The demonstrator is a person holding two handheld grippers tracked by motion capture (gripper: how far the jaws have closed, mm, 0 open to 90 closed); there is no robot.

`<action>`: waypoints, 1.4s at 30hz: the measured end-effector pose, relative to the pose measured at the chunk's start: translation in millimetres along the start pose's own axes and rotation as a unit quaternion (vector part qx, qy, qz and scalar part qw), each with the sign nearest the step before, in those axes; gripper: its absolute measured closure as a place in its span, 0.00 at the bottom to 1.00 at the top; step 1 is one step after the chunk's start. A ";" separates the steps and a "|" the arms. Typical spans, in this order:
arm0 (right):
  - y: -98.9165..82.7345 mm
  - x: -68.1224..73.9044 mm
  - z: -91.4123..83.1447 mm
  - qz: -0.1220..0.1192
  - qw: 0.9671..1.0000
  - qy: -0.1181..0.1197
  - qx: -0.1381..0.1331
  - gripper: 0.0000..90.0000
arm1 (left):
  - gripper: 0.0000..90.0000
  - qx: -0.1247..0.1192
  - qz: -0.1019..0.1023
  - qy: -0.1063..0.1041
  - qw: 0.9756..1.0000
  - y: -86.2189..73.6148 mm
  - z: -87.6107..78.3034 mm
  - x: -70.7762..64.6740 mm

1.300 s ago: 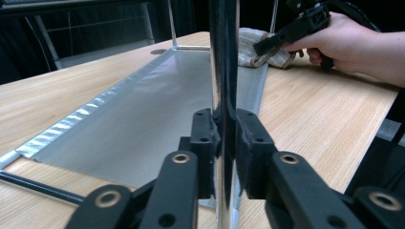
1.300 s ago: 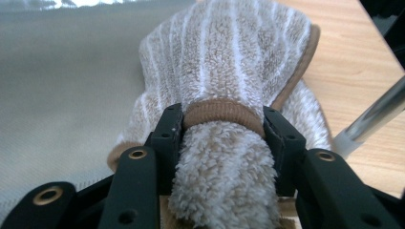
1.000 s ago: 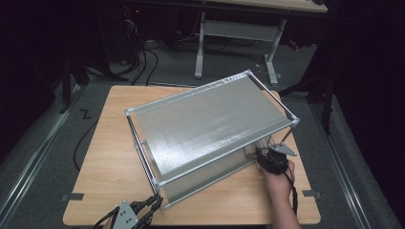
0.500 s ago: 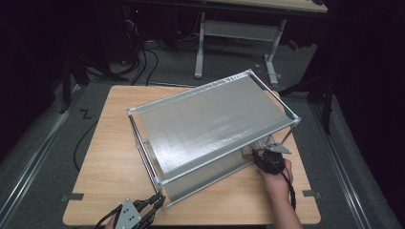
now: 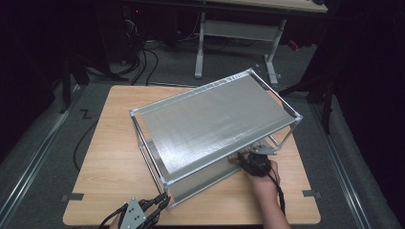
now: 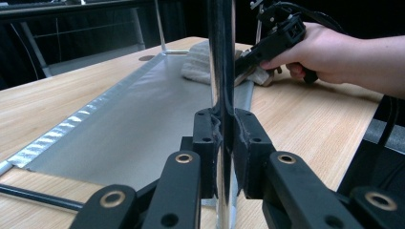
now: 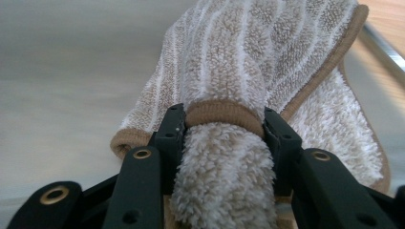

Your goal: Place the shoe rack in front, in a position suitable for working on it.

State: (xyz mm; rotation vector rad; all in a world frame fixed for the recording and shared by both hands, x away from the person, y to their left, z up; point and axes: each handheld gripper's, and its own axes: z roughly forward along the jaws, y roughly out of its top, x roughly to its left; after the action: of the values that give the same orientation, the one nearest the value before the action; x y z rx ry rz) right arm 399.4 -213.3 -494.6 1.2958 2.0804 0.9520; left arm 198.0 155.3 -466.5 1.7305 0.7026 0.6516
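This looks like a lab or test room set up for recording, not a home. A plain wooden bench [image 5: 114,157] stands alone on grey carpet [image 5: 43,157], with dark surroundings all round it. Small strips of grey tape [image 5: 71,197] mark spots at the bench's edges, and a further mark sits on the floor [image 5: 85,114]. Behind it, bundles of black cables [image 5: 143,57] run across the floor under a second desk with a white metal frame [image 5: 239,33]. On the bench rests a bare metal shelf rack [image 5: 215,119], laid out like a test piece.
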 end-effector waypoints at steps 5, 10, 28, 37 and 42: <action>-2.7 28.1 -5.8 -0.007 0.999 0.040 0.003 0.65 | 0.89 -0.002 0.001 0.002 1.000 -0.7 -0.3 -0.4; -4.3 48.5 -9.7 -0.042 0.997 0.066 0.000 0.65 | 0.89 -0.002 0.001 0.002 1.000 -1.0 -0.4 -0.7; -11.2 135.8 -24.7 -0.127 0.980 0.156 -0.006 0.65 | 0.88 -0.004 0.006 -0.002 1.000 -1.4 0.1 -0.4; -16.8 174.9 -34.3 -0.151 0.966 0.208 -0.011 0.65 | 0.88 -0.004 0.010 -0.003 1.000 -0.9 1.2 -0.5; -19.0 189.1 -38.1 -0.159 0.960 0.229 -0.013 0.65 | 0.88 -0.004 0.010 -0.003 1.000 -0.8 1.3 -0.8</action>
State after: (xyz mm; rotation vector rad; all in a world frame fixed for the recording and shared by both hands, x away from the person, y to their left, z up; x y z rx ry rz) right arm 282.5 -58.6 -495.6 0.7324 2.5118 1.2065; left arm 198.3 154.0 -467.7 1.7339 0.6796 0.6620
